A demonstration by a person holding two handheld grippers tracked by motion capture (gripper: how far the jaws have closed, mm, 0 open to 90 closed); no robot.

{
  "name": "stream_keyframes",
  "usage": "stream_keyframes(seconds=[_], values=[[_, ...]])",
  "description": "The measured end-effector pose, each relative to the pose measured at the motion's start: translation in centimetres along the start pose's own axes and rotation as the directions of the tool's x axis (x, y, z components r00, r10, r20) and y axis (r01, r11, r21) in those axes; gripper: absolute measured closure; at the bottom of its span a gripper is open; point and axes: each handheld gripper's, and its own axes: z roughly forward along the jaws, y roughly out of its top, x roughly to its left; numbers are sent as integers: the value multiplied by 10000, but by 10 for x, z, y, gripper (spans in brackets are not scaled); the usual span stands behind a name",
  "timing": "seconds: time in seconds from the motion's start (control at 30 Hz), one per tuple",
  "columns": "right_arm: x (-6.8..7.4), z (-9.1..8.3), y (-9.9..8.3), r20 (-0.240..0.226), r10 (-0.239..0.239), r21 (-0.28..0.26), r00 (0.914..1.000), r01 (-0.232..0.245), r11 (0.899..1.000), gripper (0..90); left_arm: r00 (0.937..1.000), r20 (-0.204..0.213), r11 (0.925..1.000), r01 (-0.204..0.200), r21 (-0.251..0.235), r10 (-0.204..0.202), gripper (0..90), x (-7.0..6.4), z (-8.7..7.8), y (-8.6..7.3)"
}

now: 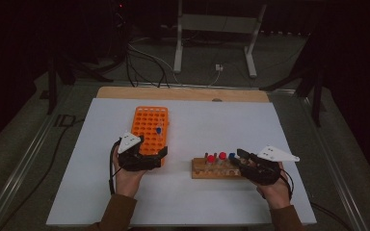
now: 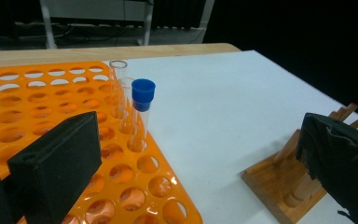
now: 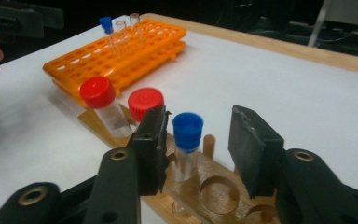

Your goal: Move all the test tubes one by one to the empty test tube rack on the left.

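Right gripper (image 3: 196,149) open, its black jaws either side of a blue-capped clear tube (image 3: 187,142) standing in the wooden rack (image 3: 223,196), not yet touching it, two red-capped tubes (image 3: 103,105) beside, left gripper (image 2: 191,163) wide open over the orange plastic rack (image 2: 65,107) holding another blue-capped tube (image 2: 142,109).

No legible text, labels, brands or numbers anywhere. Checked orange rack (image 2: 74,140), wooden stand (image 3: 205,186), tube caps (blue (image 3: 188,130), red (image 3: 97,92)), white table sheet (image 1: 212,125). Dark mark on floor left of the table (image 1: 65,120): unreadable.
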Motion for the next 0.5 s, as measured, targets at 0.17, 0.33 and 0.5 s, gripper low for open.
stream_keyframes(seconds=[0.17,0.33,0.5], values=[[-1,11,-7,-115,36,287,9999,-33,9996,645,10000,-23,10000,-11,-95,10,10,-3,-2,1],[0,17,-12,-153,-110,362,9998,115,9993,693,10000,-14,9998,17,-195,-17,10,-3,-3,1],[8,22,-12,-43,-684,486,9976,685,9965,752,9999,-80,9996,-65,-287,62,9,-5,-4,1]])
